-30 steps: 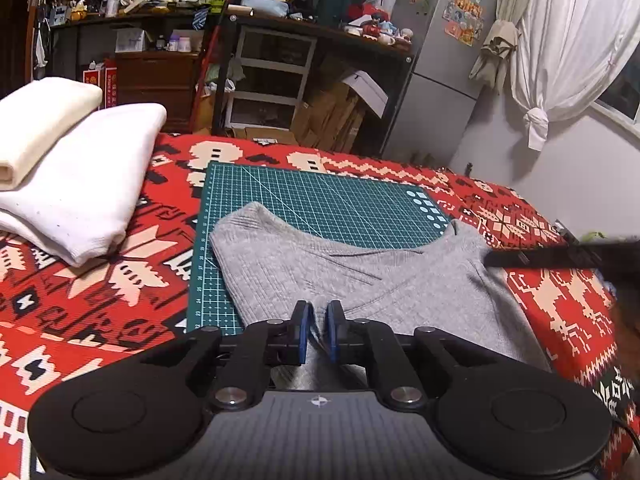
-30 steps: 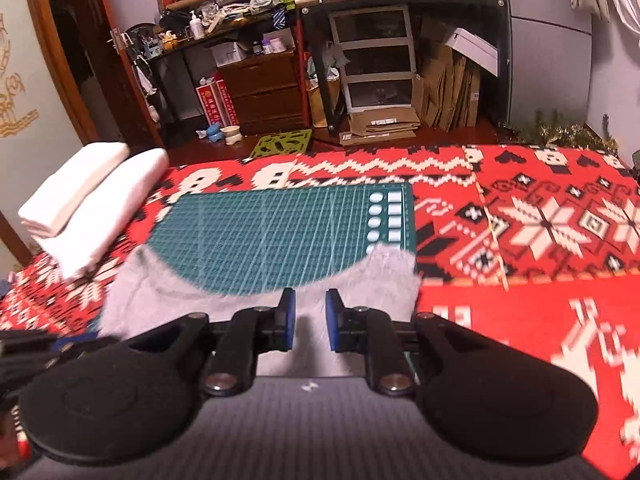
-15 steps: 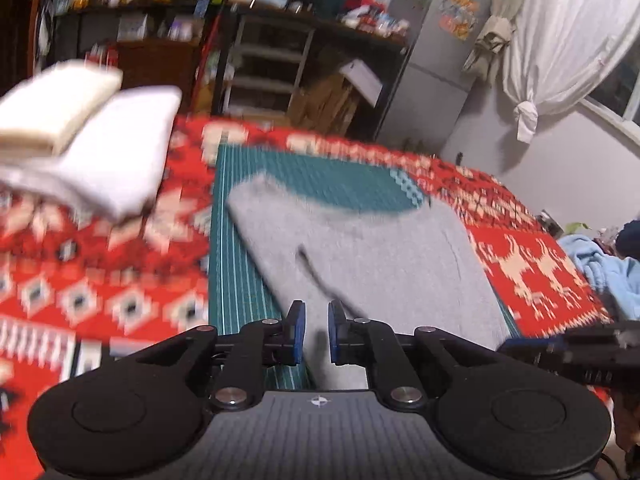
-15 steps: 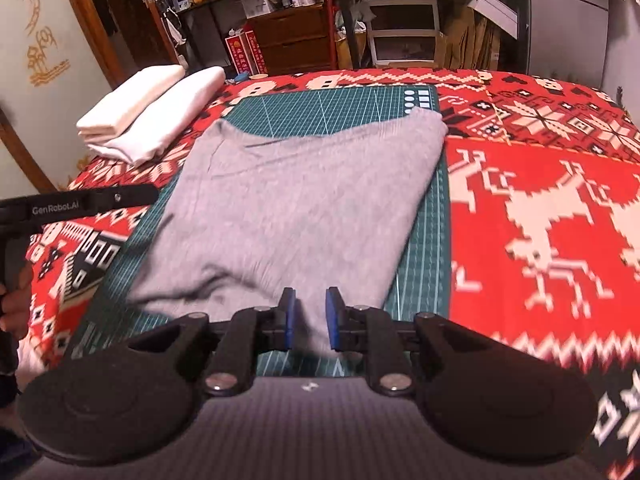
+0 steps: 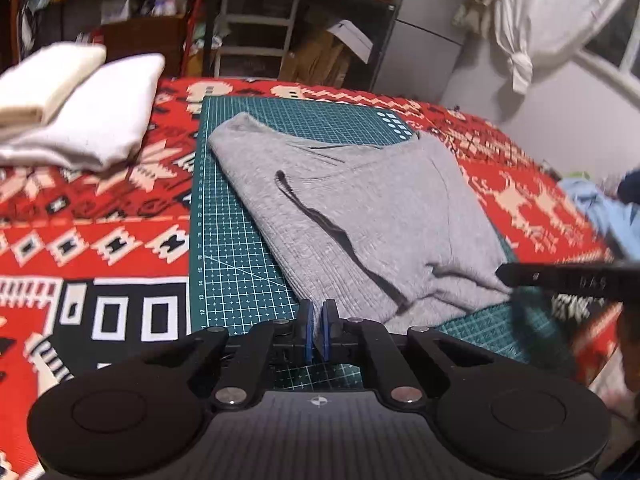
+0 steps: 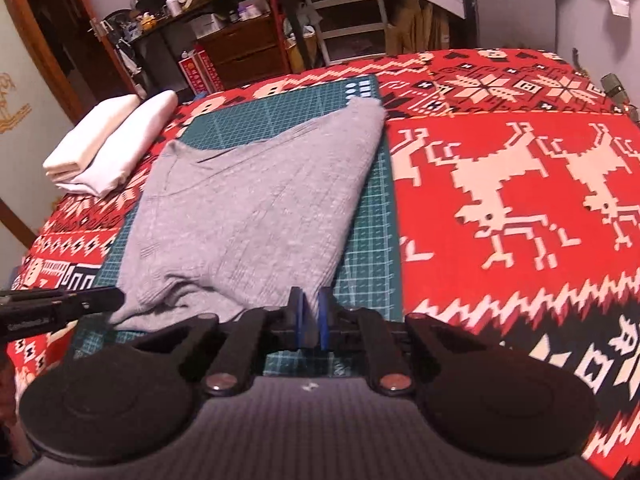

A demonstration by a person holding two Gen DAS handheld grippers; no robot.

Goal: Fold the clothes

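A grey knit garment (image 5: 360, 200) lies spread flat on a green cutting mat (image 5: 228, 240), collar end far, hem near. My left gripper (image 5: 316, 316) is shut on the hem's near left corner, with the fabric rising between its blue pads. In the right wrist view the same garment (image 6: 248, 208) runs down the mat (image 6: 372, 220) to my right gripper (image 6: 311, 312). Its jaws are closing, with the hem's right corner pinched between them. Each view shows the other gripper as a black bar at its edge: the right one (image 5: 560, 280) and the left one (image 6: 60, 308).
Two folded white garments (image 5: 80, 112) are stacked on the red patterned bed cover (image 5: 80, 220) left of the mat. A light blue cloth (image 5: 608, 208) lies at the right edge. Cluttered shelves and drawers stand behind the bed. The cover (image 6: 500, 180) right of the mat is bare.
Both grippers have drawn back to the mat's near edge. The grey garment, bunched short before, now lies stretched along the mat. Both pairs of pads stand closer together.
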